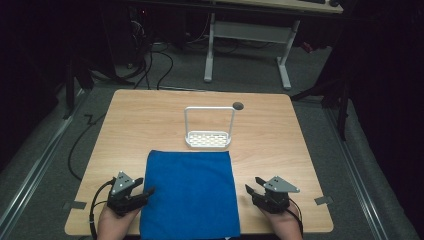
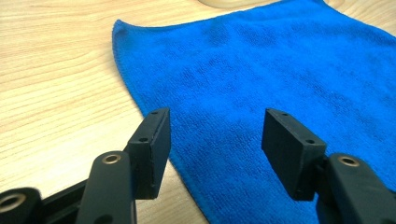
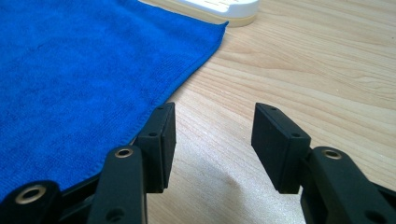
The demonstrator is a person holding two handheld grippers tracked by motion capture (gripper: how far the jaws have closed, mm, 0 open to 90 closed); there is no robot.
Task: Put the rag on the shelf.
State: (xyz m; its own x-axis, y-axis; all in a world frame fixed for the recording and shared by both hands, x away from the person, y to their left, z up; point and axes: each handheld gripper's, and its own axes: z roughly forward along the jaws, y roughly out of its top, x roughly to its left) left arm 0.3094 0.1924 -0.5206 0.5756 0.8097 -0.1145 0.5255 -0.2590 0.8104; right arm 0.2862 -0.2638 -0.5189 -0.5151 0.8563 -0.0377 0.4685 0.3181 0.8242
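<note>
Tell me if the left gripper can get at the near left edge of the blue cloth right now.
Probably yes: the left gripper is open, right at the blue cloth, whose edge lies flat on the table.

A wooden table [image 1: 150, 120] stands on a grey floor [image 1: 40, 150]. A blue cloth [image 1: 190, 192] lies flat on the near part of the table and reaches its near edge. Just behind the cloth sits a small white rack [image 1: 208, 138] with a tall thin handle. A small dark round hole [image 1: 238, 105] is near the far edge.
</note>
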